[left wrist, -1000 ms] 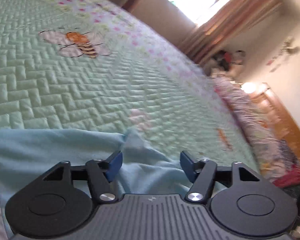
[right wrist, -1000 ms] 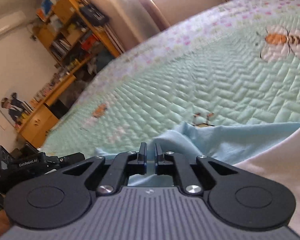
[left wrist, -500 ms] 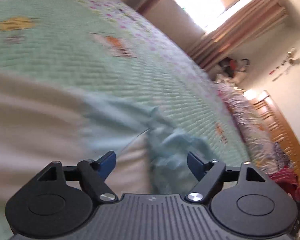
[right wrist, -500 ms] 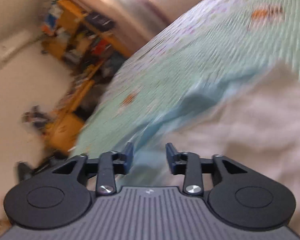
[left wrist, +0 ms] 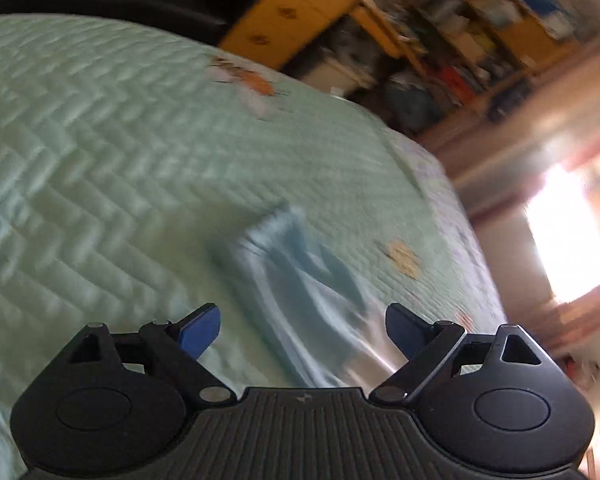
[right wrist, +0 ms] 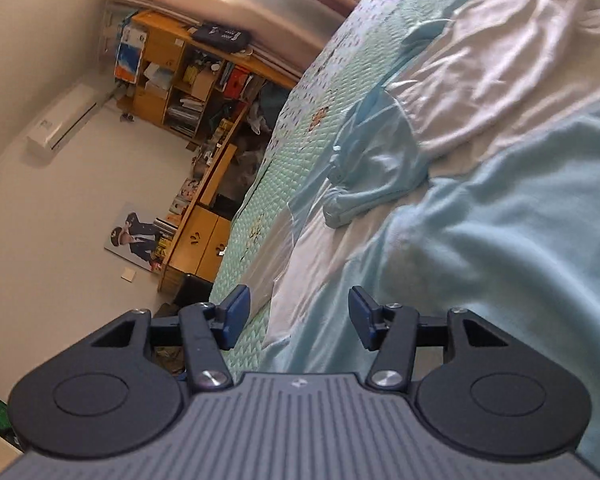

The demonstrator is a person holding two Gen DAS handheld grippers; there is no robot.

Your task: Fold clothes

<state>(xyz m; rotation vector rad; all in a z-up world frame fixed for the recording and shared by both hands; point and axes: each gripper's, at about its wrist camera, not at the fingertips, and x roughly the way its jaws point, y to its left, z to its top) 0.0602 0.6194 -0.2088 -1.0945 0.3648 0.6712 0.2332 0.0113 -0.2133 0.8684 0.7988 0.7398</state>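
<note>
Left gripper (left wrist: 302, 330) hangs over the mint-green quilted bedspread (left wrist: 100, 152), jaws wide and opening, blue pads (left wrist: 200, 330) clear of everything — nothing gripped. Ahead of it, between the two fingers in the left wrist view, lies a blurred pale-blue garment sleeve (left wrist: 300, 280) flat on the quilt, running back under the tool body. Left of the fingers, bare herringbone quilting; farther ahead, an embroidered orange-and-white bee patch (left wrist: 252, 84). Beyond the bed edge, up and to the right, an orange wooden shelf unit (left wrist: 460, 32) packed with clutter, and a bright window (left wrist: 564, 236) at far right.

Right gripper (right wrist: 298, 318) also released, jaws opening, no cloth pinched between its pads. Left of its fingers sits the bed edge, with a wooden cabinet (right wrist: 202, 240), a wall poster (right wrist: 134, 236) and a white air conditioner (right wrist: 62, 120) beyond. Directly ahead and to the right, the light-blue and white long-sleeved garment (right wrist: 520, 220) spreads over the bedspread — a crumpled blue sleeve (right wrist: 376, 160) lies ahead of the right-hand finger, white fabric panels (right wrist: 512, 60) farther on.
</note>
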